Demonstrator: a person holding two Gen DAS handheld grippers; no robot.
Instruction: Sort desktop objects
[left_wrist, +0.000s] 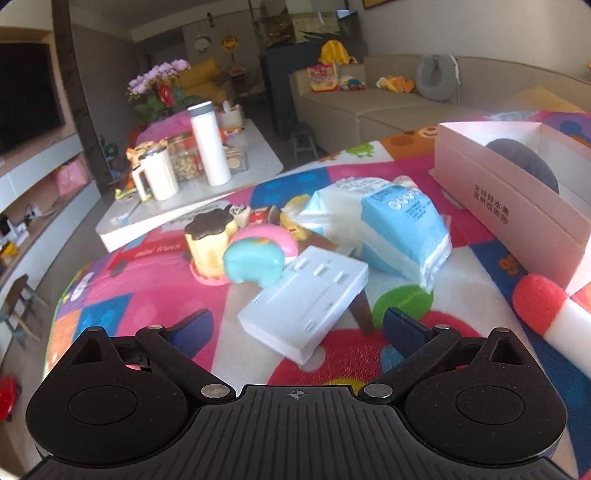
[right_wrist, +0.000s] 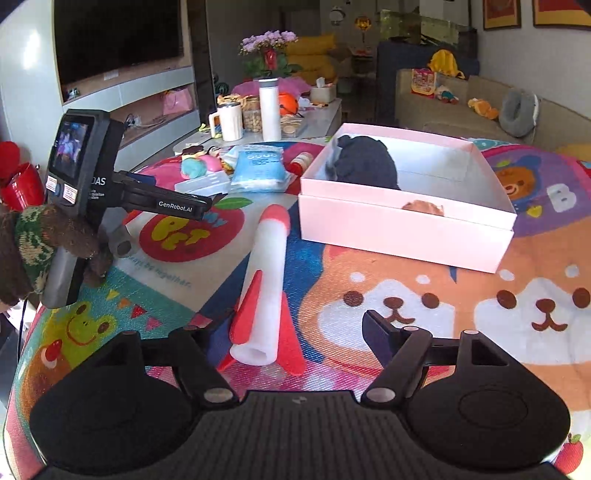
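Observation:
My left gripper (left_wrist: 297, 321) is open, its fingers on either side of the near end of a white flat plastic case (left_wrist: 306, 299) on the colourful mat. Behind the case lie a blue squishy toy (left_wrist: 253, 264), a pudding-shaped toy (left_wrist: 207, 240) and a blue-and-white tissue pack (left_wrist: 399, 225). My right gripper (right_wrist: 295, 332) is open and empty, with the near end of a white-and-red foam rocket (right_wrist: 264, 288) between its fingers. The pink open box (right_wrist: 406, 218) holds a dark object (right_wrist: 365, 162) and a small brown thing. The left gripper (right_wrist: 199, 203) also shows in the right wrist view.
The pink box (left_wrist: 517, 199) stands to the right of the pile. The rocket's red tip (left_wrist: 537, 299) lies near it. A low white table (left_wrist: 258, 162) with a white bottle (left_wrist: 208, 144) and a mug (left_wrist: 159, 173) stands beyond the mat. A sofa is at the back.

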